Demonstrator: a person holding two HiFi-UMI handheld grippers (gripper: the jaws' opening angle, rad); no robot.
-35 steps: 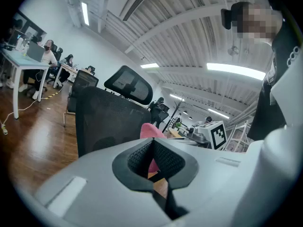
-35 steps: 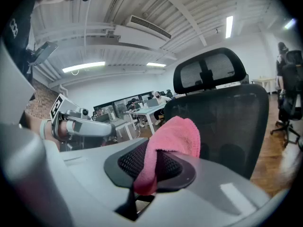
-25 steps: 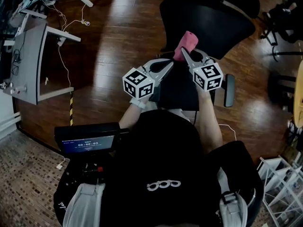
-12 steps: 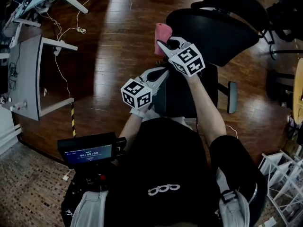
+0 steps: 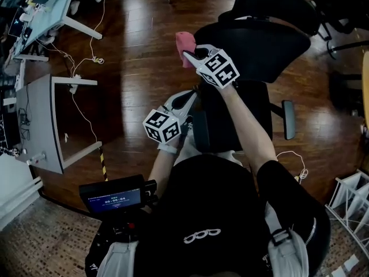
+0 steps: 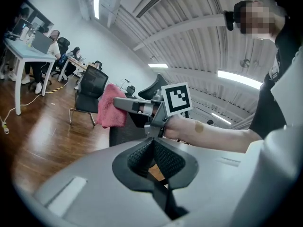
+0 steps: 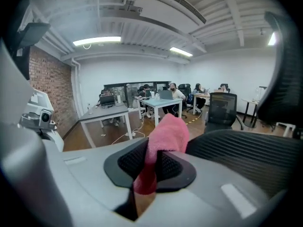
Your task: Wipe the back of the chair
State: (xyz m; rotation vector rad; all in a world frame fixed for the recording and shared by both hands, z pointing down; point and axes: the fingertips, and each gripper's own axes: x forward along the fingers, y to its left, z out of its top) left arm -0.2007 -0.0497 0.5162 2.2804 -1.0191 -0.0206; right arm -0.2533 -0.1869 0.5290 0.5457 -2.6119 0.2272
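Observation:
The black office chair has its mesh back (image 5: 259, 42) toward the top right of the head view, with the seat (image 5: 228, 120) below it. My right gripper (image 5: 189, 53) is shut on a pink cloth (image 5: 183, 40) and holds it at the left edge of the chair back. In the right gripper view the pink cloth (image 7: 163, 136) sticks up between the jaws of the right gripper (image 7: 150, 162), beside the mesh back (image 7: 246, 150). My left gripper (image 5: 187, 100) hangs lower, over the seat's left side. In the left gripper view this left gripper (image 6: 152, 150) is shut with nothing in it.
A grey desk (image 5: 40, 120) and a light blue desk (image 5: 46, 4) stand at the left, with cables (image 5: 86, 59) on the wooden floor. The chair's armrest (image 5: 289, 120) juts out at the right. A white rack (image 5: 351, 206) sits at the bottom right. Another chair (image 6: 91, 89) stands behind.
My right gripper has carried the pink cloth leftward from the middle of the chair back to its left edge. The left gripper has sunk a little lower.

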